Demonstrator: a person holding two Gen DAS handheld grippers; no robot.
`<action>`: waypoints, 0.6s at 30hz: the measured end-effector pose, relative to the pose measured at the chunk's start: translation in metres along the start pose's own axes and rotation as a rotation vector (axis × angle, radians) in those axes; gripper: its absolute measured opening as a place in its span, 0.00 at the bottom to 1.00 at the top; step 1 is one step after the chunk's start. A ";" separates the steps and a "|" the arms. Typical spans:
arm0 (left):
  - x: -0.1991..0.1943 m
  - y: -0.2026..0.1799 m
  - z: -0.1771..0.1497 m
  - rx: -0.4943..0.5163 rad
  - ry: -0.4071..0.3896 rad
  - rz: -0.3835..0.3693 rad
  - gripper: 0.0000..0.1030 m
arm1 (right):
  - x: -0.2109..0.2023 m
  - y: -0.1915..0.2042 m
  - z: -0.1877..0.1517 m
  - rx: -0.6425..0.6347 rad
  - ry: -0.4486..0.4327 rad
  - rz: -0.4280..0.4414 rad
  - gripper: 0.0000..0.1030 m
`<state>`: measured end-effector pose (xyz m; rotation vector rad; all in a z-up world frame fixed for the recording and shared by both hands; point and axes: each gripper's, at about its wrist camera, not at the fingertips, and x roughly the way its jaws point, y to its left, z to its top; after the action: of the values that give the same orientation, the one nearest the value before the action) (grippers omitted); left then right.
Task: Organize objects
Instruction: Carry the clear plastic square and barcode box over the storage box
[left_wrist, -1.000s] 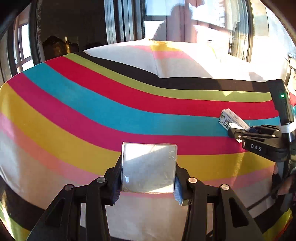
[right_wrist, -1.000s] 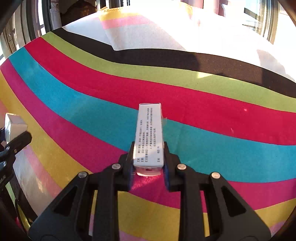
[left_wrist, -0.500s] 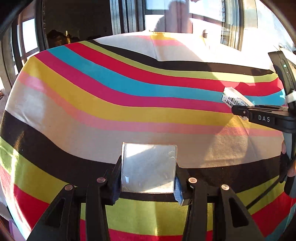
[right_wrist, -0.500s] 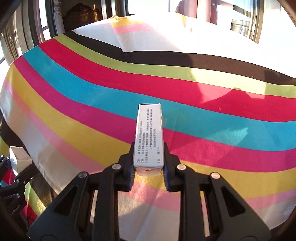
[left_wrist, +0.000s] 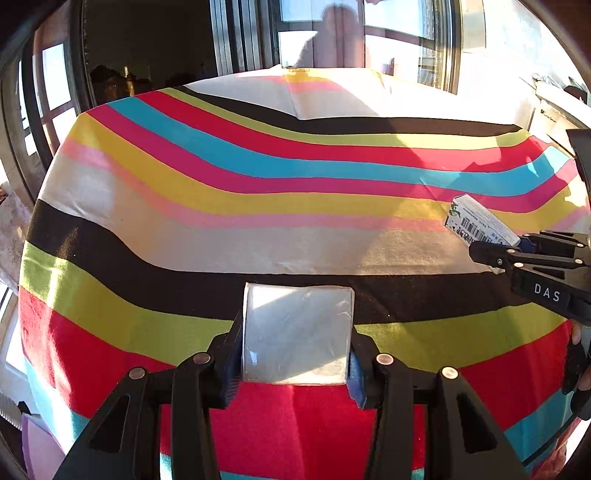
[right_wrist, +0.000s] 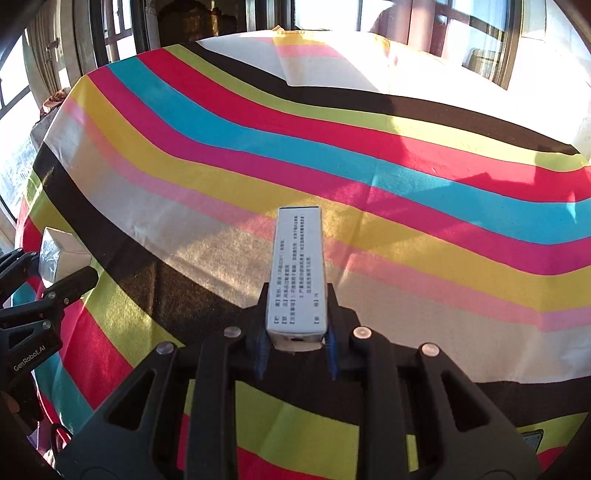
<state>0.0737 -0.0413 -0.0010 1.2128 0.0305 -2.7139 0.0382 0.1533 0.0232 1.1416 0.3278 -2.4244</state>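
Above striped cloth (left_wrist: 258, 206), two tilted claws

I see a squarish white box (left_wrist: 295, 332), glossy with clear wrap, held above the striped cloth at the near left, its broad face up. To its right, I see a long narrow white carton (right_wrist: 298, 271) with printed text, pointing away, barcode on one side.

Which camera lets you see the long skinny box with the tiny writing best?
The right wrist view: the long skinny box sits in the middle, held in the right tool, its printed side facing the camera. The left wrist view shows it only at the right edge, small and tilted, barcode side out.
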 end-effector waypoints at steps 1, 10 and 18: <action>-0.002 -0.001 -0.003 0.001 0.001 -0.003 0.45 | -0.003 0.002 -0.003 -0.008 0.001 0.000 0.27; -0.030 -0.004 -0.033 0.011 0.005 -0.015 0.45 | -0.030 0.034 -0.026 -0.092 0.001 0.025 0.27; -0.055 0.013 -0.058 -0.008 0.001 0.002 0.45 | -0.050 0.068 -0.035 -0.162 -0.002 0.066 0.27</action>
<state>0.1546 -0.0415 0.0017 1.2112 0.0404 -2.7087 0.1225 0.1212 0.0381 1.0626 0.4688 -2.2955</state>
